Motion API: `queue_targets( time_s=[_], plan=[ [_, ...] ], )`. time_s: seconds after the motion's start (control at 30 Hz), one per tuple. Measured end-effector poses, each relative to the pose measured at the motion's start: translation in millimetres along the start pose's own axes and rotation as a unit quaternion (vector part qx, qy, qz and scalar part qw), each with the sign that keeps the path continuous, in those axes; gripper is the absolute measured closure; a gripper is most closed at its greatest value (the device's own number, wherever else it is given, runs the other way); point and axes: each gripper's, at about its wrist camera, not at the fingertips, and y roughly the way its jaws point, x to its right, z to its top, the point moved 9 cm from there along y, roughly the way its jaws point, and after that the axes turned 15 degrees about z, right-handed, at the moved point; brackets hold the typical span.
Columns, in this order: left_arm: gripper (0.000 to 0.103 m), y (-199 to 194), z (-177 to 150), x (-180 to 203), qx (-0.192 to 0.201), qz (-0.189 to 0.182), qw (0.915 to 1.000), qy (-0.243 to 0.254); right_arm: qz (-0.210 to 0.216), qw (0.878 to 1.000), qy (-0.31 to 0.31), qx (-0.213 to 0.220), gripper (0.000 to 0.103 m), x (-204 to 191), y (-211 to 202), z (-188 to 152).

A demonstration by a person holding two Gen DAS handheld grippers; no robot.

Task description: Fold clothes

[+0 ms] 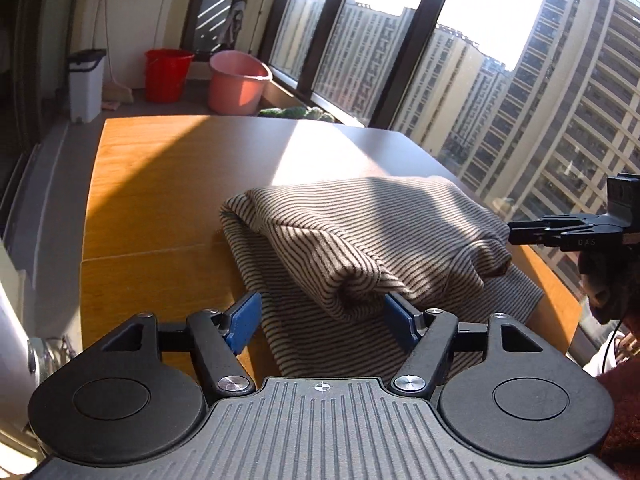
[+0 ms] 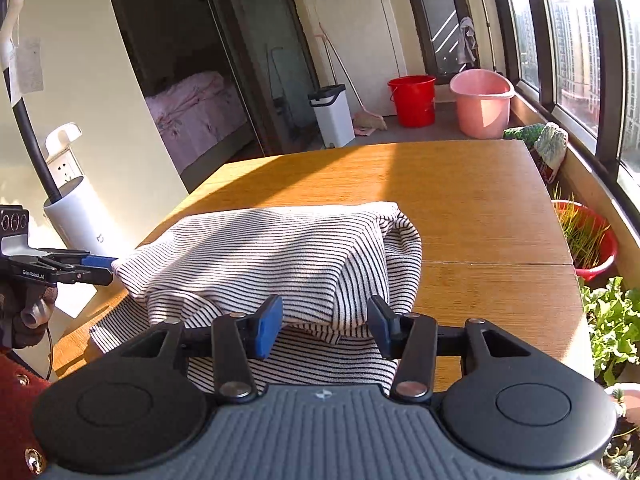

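Note:
A striped garment (image 1: 360, 240) lies on the wooden table (image 1: 160, 184), its upper layer folded over in a puffy roll on top of a flat layer. My left gripper (image 1: 322, 320) is open at the near edge, and the rolled fold bulges between its blue pads without being pinched. In the right wrist view the same garment (image 2: 260, 256) spreads across the table (image 2: 480, 200). There my right gripper (image 2: 324, 324) is open just in front of the fold's edge. Each gripper shows sideways in the other's view, the right one (image 1: 520, 232) and the left one (image 2: 96, 268), at opposite ends of the cloth.
A red bucket (image 2: 412, 100), a pink tub (image 2: 482, 104), a white bin (image 2: 332, 114) and a broom stand on the floor beyond the table. Windows (image 1: 360, 60) run along one side, with plants (image 2: 612, 320) and a red basin (image 2: 588, 240) below. A white cylinder (image 2: 80, 216) stands at left.

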Motion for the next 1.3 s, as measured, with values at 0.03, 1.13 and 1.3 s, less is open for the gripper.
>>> queue_targets(
  time_s=[0.03,1.13,1.3],
  plan=[
    [0.024,-1.8,4.5,-2.8,0.002,-0.01,0.9997,-0.021,0.009,1.0,0.017,0.018,0.043,1.7,-7.0,3.5],
    [0.028,139.9,66.5,0.5,-0.077,-0.053,0.9822,-0.162,-0.017,0.993,0.118,0.017,0.028,72.2,118.3,41.9],
    [0.037,138.3,61.9,5.5,-0.066,-0.046,0.9849,-0.153,-0.03,0.997,0.071,0.014,0.039,64.9,124.7,38.7]
  ],
)
